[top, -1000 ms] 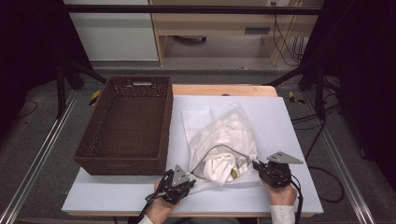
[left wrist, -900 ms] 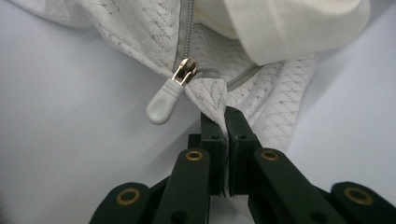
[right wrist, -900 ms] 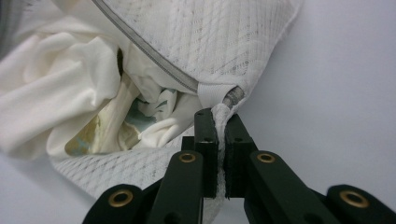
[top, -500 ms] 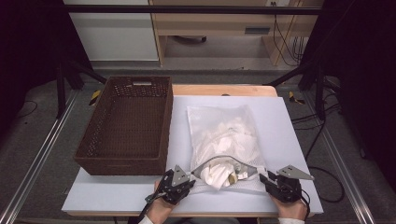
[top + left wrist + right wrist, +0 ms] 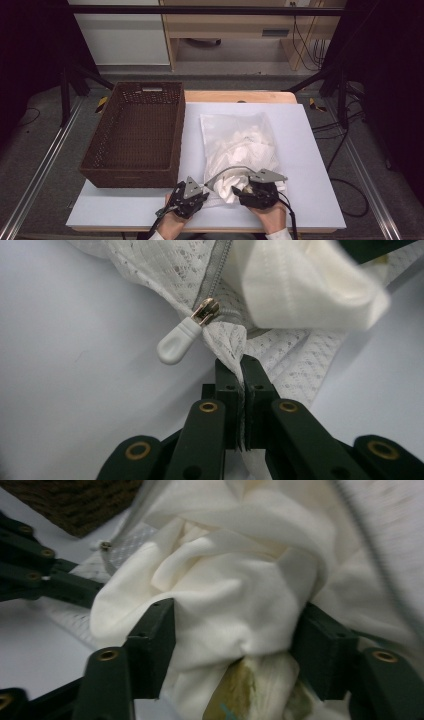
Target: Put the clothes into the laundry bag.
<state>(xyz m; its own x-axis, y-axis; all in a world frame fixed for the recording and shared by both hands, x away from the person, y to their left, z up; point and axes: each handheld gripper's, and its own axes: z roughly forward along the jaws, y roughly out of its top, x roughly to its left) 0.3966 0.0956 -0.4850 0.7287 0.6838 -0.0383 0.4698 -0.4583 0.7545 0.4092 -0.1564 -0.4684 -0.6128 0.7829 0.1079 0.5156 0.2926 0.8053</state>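
The mesh laundry bag lies flat on the white table, near edge toward me, zipper mouth gaping, and a wad of white cloth bulges out of that mouth. My left claw is pinched tight on the bag's mesh hem; in the left gripper view the two black jaws meet with only the netting squeezed between them, and the pale zipper pull dangles just up and left of the tips, touching nothing. My right claw sits right at the bag's mouth, its jaws having just been opening; in the right gripper view they stand apart on either side of the white cloth, which swells between them and brushes both pads, though I can't call that a firm grip. Around me: the brown wicker basket stands just left of the bag, long side running alongside it, well clear of both claws, and a corner of it peeks into the right gripper view beyond my other claw's black links. The grey zipper track arches over the cloth between my two claws. Something yellowish shows under the cloth at the bottom of the right gripper view; I can't make out what it is. The far contents of the bag are only a pale jumble through the mesh, and my forearms are cut off at the bottom edge of the high view.
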